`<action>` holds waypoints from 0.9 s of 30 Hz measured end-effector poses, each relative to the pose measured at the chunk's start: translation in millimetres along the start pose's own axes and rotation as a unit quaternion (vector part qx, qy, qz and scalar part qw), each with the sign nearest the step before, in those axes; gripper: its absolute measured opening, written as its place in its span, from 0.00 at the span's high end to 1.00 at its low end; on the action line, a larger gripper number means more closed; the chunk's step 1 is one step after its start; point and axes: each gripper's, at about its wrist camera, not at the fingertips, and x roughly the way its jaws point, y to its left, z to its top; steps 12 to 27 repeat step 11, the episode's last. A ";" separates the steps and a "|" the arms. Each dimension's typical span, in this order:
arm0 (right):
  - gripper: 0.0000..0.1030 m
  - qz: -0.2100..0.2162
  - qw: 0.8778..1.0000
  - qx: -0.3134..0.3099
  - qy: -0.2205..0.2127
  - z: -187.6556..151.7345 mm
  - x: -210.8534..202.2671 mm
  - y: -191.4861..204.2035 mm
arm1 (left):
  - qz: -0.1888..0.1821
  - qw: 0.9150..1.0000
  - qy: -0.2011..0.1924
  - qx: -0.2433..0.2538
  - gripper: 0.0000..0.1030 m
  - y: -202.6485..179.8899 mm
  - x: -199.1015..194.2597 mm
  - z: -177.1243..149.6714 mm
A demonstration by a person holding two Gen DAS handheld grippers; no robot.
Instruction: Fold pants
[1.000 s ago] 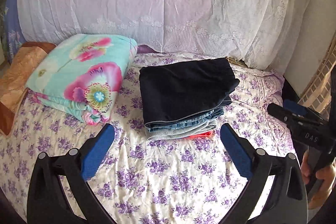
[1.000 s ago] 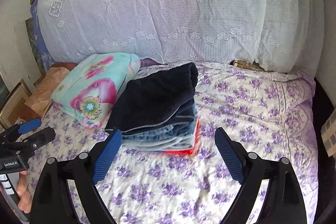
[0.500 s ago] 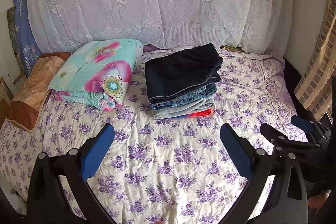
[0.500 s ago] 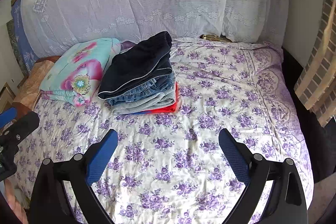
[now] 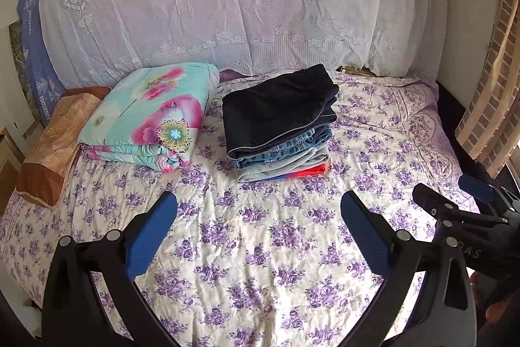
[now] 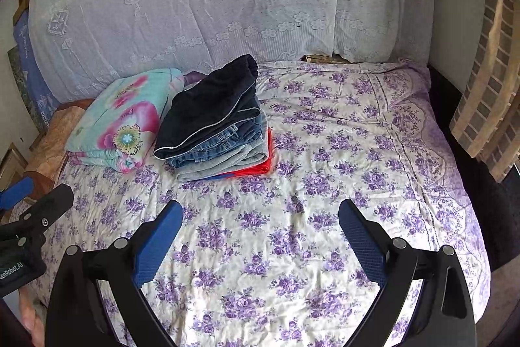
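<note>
A stack of folded pants (image 5: 279, 126) lies on the flowered bed sheet (image 5: 260, 249), dark navy pair on top, then blue denim, grey and red at the bottom. It also shows in the right wrist view (image 6: 214, 122). My left gripper (image 5: 258, 233) is open and empty, held above the sheet well in front of the stack. My right gripper (image 6: 260, 236) is open and empty too, above the sheet in front and to the right of the stack. The right gripper shows at the right edge of the left wrist view (image 5: 461, 213).
A folded floral quilt (image 5: 152, 116) lies left of the stack, a brown pillow (image 5: 55, 145) further left. A lace-covered headboard (image 5: 243, 5) stands behind. The bed's right edge (image 6: 468, 217) drops to a dark floor by a brick-pattern curtain (image 6: 487, 86).
Both grippers have pulled back and up from the stack, so the bed looks smaller and farther. The stack has not moved. Both stayed open.
</note>
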 end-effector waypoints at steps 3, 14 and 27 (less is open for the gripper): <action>0.06 0.004 1.000 -0.004 0.002 1.9 0.7 1.7 | -0.002 1.000 0.005 -0.001 0.05 0.3 2.1 0.8; 0.06 0.008 1.000 -0.011 0.002 5.3 2.7 4.5 | 0.000 1.000 0.015 -0.010 0.05 3.3 7.2 2.0; 0.06 0.008 1.000 -0.011 0.002 5.3 2.7 4.5 | 0.000 1.000 0.015 -0.010 0.05 3.3 7.2 2.0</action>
